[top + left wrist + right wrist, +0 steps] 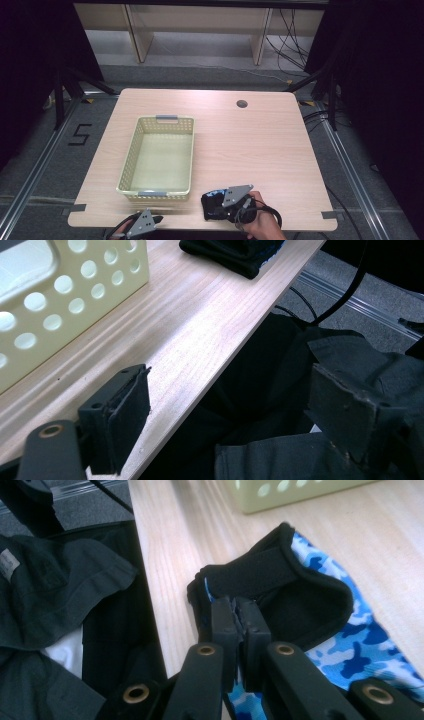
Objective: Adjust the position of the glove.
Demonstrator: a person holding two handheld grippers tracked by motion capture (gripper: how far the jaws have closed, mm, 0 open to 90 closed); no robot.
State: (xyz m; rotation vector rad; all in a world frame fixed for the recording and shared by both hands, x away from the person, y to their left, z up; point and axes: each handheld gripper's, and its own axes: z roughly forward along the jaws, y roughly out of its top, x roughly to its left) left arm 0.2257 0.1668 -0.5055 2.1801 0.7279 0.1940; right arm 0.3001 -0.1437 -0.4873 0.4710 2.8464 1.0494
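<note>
Right gripper [239, 612] clamped on the black edge of the camo-lined garment [300, 595]. Left gripper [225, 410] released, jaws wide; basket [75, 285] just ahead of it.

The worktop [250, 150] is seen whole from a fixed high view, set above its near edge and faced forward and down; floor and frame rails are taken in beyond it. The left gripper view is set low and close at the near edge, faced along the edge past the perforated basket [75, 285] towards the dark garment [235, 255]. The right gripper view is held very close over the same garment [310, 600], faced across the worktop towards the basket [290, 492]. Basket, garment and near edge are shared by all three views.
</note>
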